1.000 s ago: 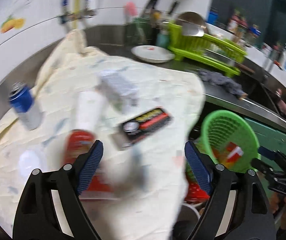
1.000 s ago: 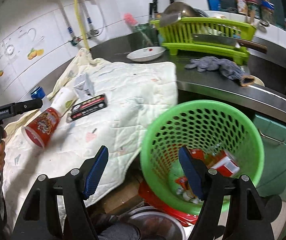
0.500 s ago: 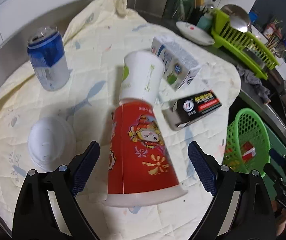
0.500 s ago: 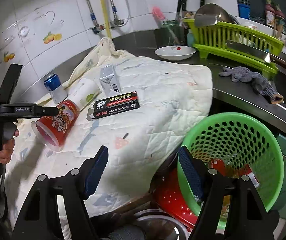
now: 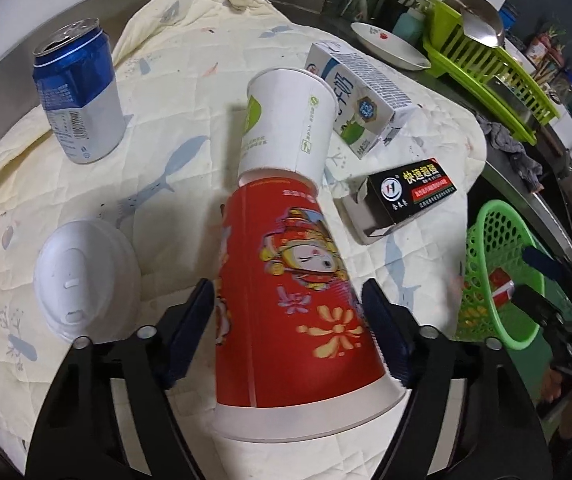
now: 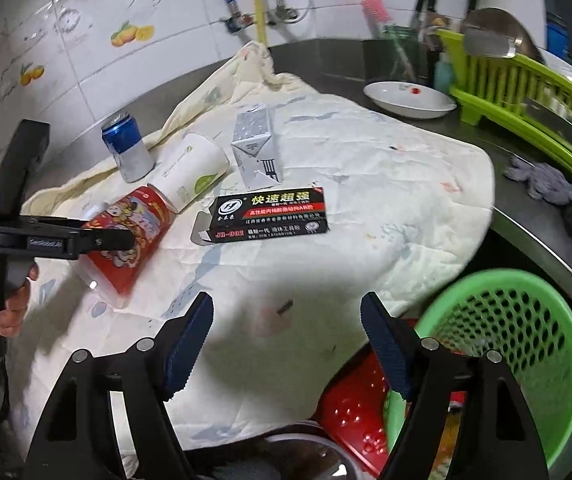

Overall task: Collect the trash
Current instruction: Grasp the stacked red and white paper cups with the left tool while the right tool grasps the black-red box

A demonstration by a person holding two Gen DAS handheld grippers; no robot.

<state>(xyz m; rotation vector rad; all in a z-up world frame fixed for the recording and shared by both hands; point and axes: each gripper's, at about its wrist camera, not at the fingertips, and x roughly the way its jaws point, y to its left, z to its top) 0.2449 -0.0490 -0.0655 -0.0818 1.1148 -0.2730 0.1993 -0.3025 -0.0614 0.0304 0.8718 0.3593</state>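
Lying on its side, red cup (image 5: 286, 292) sits between left gripper (image 5: 288, 336) pads, which flank it, grip uncertain. Right gripper (image 6: 288, 344) spread wide, empty, green basket (image 6: 526, 344) just right of it.

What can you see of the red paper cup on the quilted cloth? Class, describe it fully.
The red paper cup lies on its side on the pale quilted cloth, white rim toward the left gripper, whose open fingers flank it. It is glossy red with a cartoon figure and gold flowers. Its base is tucked inside a white paper cup. A white lid sits beside it.
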